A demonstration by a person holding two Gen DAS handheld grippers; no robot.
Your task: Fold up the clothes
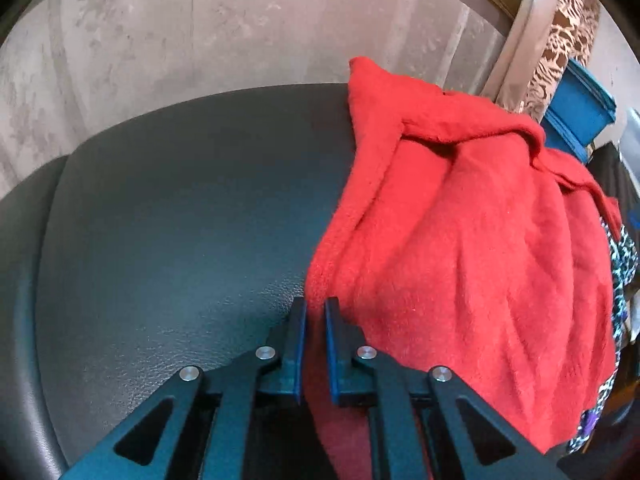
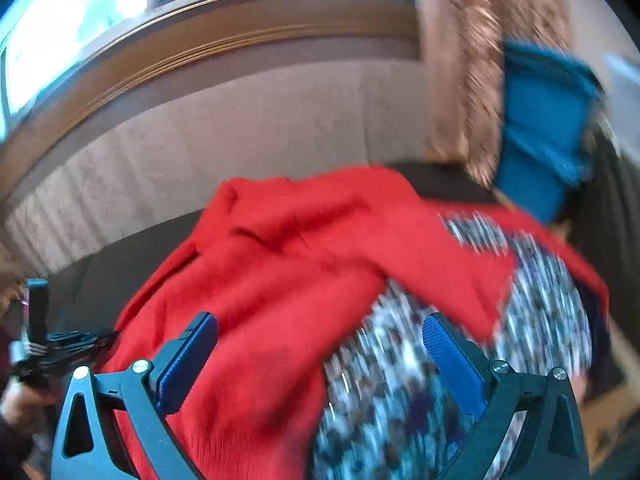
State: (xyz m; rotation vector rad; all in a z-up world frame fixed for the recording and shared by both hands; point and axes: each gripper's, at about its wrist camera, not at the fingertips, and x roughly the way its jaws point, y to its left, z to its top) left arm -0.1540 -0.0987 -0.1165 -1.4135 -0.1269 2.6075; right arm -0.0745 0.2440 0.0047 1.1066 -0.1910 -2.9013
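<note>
- On the far left of the left wrist view, the dark leather-like seat cushion (image 1: 168, 216) fills the frame, with a pale streaked wall (image 1: 200, 32) behind it.
- At bottom centre, the left gripper (image 1: 315, 312) has its jaws nearly together, pinching the near edge of the red garment (image 1: 460, 240), which runs down between the fingers.
- Rightward, that red garment lies bunched on the cushion's right part, its far corner reaching the back edge.
- Beyond it stand a patterned curtain (image 1: 560, 48) and a blue bin (image 1: 580, 116).
- Low on the left of the right wrist view, the other tool appears at the red garment's (image 2: 280, 300) edge.
- Across the bottom, the right gripper (image 2: 320, 332) has its jaws spread wide, holding nothing.
- Between and right of its fingers lies a black-and-white patterned cloth (image 2: 400, 380), blurred and partly under the red garment.
- Farther right is the blue bin (image 2: 540, 128).
</note>
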